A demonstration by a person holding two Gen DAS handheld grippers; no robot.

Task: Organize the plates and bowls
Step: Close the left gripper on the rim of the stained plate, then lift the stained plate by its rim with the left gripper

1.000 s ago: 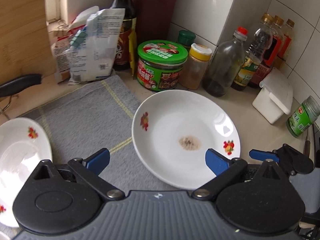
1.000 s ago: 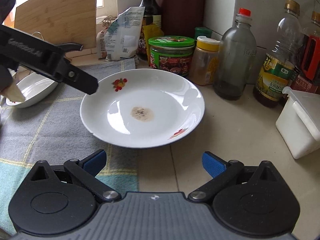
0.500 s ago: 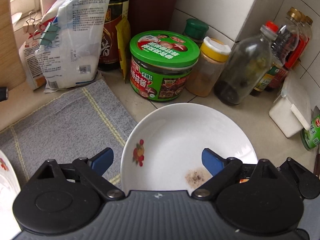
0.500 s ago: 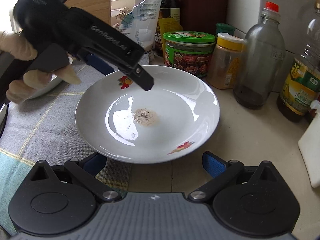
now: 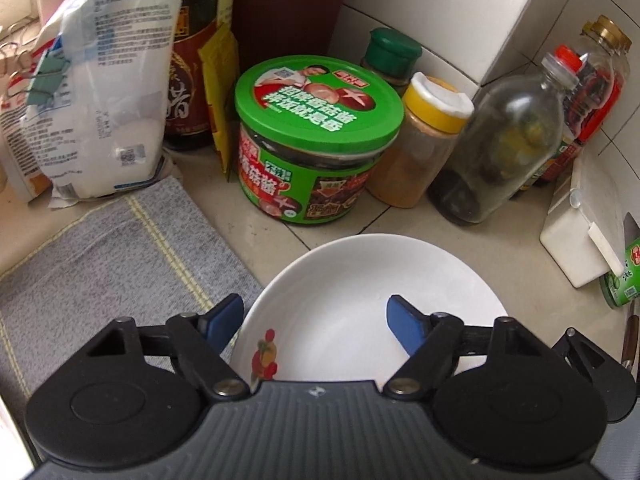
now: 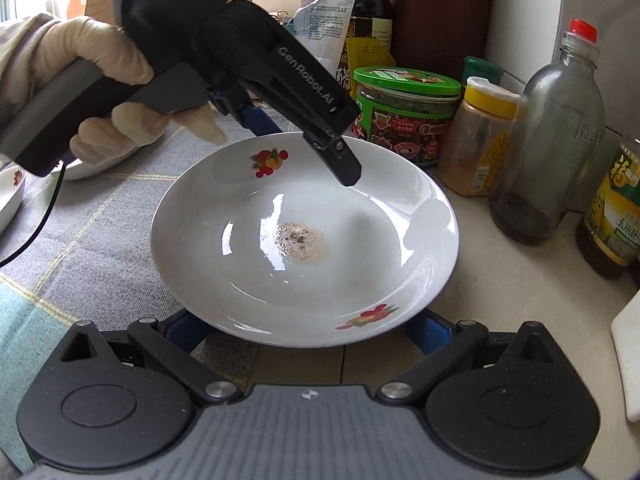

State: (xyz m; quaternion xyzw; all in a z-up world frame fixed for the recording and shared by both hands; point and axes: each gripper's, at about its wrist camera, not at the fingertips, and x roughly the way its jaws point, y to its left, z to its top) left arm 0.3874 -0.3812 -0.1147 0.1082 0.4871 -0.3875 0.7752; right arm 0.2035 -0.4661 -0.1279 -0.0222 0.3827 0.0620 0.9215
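Observation:
A white plate (image 6: pixel 304 240) with fruit prints and a brown speckled stain in its middle lies half on the grey cloth (image 6: pixel 100 240), half on the counter. My left gripper (image 5: pixel 314 322) straddles the plate's (image 5: pixel 360 280) rim: one blue pad sits outside it and the other hangs over the inside. Its jaws are closing, but neither pad presses on the rim. In the right wrist view a gloved hand (image 6: pixel 100 64) holds this left gripper (image 6: pixel 304 148) over the plate's far side. My right gripper (image 6: pixel 308 336) stands open, with both fingertips tucked under the plate's near rim.
A green-lidded jar (image 5: pixel 316 140), a yellow-capped spice jar (image 5: pixel 424 140), a glass bottle (image 5: pixel 508 140) and sauce bottles crowd the tiled back corner. A white box (image 5: pixel 576 232) stands to the right and a white bag (image 5: pixel 96 92) to the left. Another white dish (image 6: pixel 8 196) lies on the cloth at far left.
My left gripper has come down and forward over the plate's rim, and its jaws have narrowed. The right gripper has moved up to the plate, its fingertips now under the near rim.

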